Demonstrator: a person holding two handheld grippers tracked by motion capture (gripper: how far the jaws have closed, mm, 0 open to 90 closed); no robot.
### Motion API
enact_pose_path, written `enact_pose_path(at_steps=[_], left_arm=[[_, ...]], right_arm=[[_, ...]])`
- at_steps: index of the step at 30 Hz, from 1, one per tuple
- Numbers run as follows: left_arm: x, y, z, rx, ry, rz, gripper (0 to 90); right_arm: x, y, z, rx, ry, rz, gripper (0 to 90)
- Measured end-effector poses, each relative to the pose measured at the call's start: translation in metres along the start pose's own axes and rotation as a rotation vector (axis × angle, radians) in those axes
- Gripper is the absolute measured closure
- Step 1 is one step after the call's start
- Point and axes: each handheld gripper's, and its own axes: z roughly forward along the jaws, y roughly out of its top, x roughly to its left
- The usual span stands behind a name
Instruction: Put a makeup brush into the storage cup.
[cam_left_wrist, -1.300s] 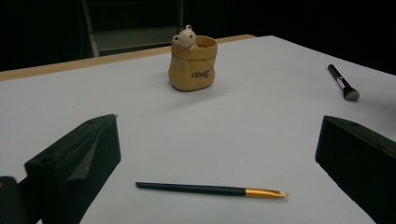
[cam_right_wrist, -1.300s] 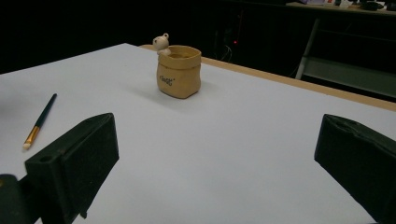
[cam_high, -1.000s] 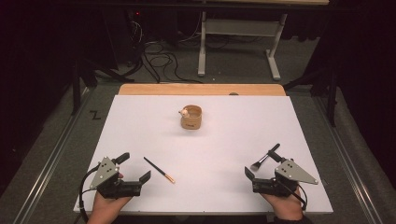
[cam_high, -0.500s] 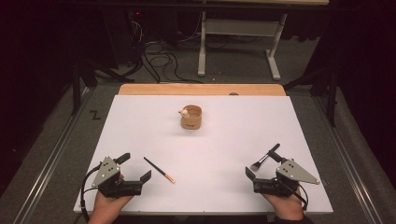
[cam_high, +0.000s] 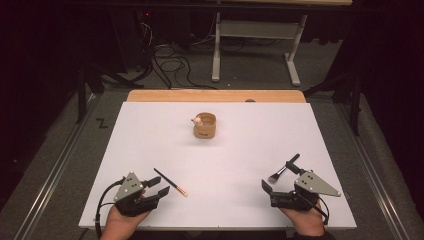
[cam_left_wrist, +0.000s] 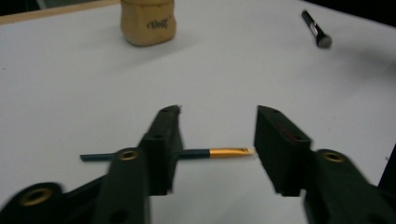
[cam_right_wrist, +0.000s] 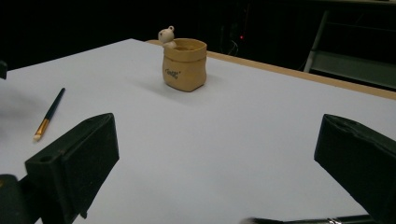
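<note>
My left fingers (cam_left_wrist: 212, 149) had just been closing over the thin dark paintbrush with a gold ferrule (cam_left_wrist: 224, 152).

From above the brush (cam_high: 170, 181) lay beside them on the white tabletop (cam_high: 240, 150); my left gripper view showed it between them, untouched. My right fingers (cam_right_wrist: 210, 154) stood wide, empty.

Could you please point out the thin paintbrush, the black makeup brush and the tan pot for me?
thin paintbrush (cam_high: 169, 181): high view, mid-handle.
black makeup brush (cam_high: 284, 168): high view, handle.
tan pot (cam_right_wrist: 184, 65): right gripper view, front wall.
</note>
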Motion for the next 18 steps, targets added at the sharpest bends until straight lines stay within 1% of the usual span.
enact_pose_path(at_steps=[1,2,3,4,5,6,7,8,9,10,11,12,16,18], left_arm=[[-0.004,-0.002,0.004,0.03,0.012,0.016,62.5],[-0.005,-0.002,0.006,0.042,0.008,0.013,65.1],[-0.005,-0.002,0.006,0.042,0.008,0.013,67.6],[-0.006,-0.003,0.008,0.059,0.01,0.013,67.6],[-0.007,-0.003,0.011,0.085,0.013,0.019,75.1],[-0.007,-0.003,0.011,0.085,0.013,0.019,77.3],[-0.008,-0.004,0.013,0.1,0.015,0.019,81.5],[-0.009,-0.003,0.016,0.128,0.018,0.02,84.1],[-0.009,-0.003,0.016,0.128,0.018,0.02,86.6],[-0.01,-0.004,0.02,0.15,0.023,0.016,89.0],[-0.01,-0.004,0.02,0.15,0.023,0.016,89.7],[-0.012,-0.004,0.023,0.174,0.019,0.025,89.8],[-0.015,-0.004,0.028,0.197,0.016,0.031,90.0],[-0.017,-0.005,0.032,0.217,0.014,0.044,90.0]], right_arm=[[0.0,0.0,0.0,0.005,0.002,-0.005,1.0],[0.001,0.0,0.001,0.006,0.003,-0.009,1.0],[0.001,0.0,0.001,0.006,0.003,-0.009,1.0],[0.001,0.0,0.001,0.005,0.001,-0.009,1.0],[0.001,0.001,0.002,0.003,0.006,-0.017,1.1],[0.001,0.001,0.002,0.003,0.006,-0.017,1.1],[0.002,0.001,0.003,0.006,0.012,-0.017,1.0],[0.002,0.001,0.003,0.008,0.014,-0.017,1.0],[0.002,0.001,0.004,0.008,0.016,-0.02,1.0],[0.002,0.001,0.004,0.007,0.016,-0.019,1.0],[0.002,0.001,0.005,0.006,0.018,-0.02,1.0],[0.002,0.001,0.005,0.007,0.02,-0.024,1.0],[0.002,0.0,0.008,0.021,0.031,-0.023,1.0],[0.003,-0.001,0.009,0.028,0.038,-0.016,1.0]])
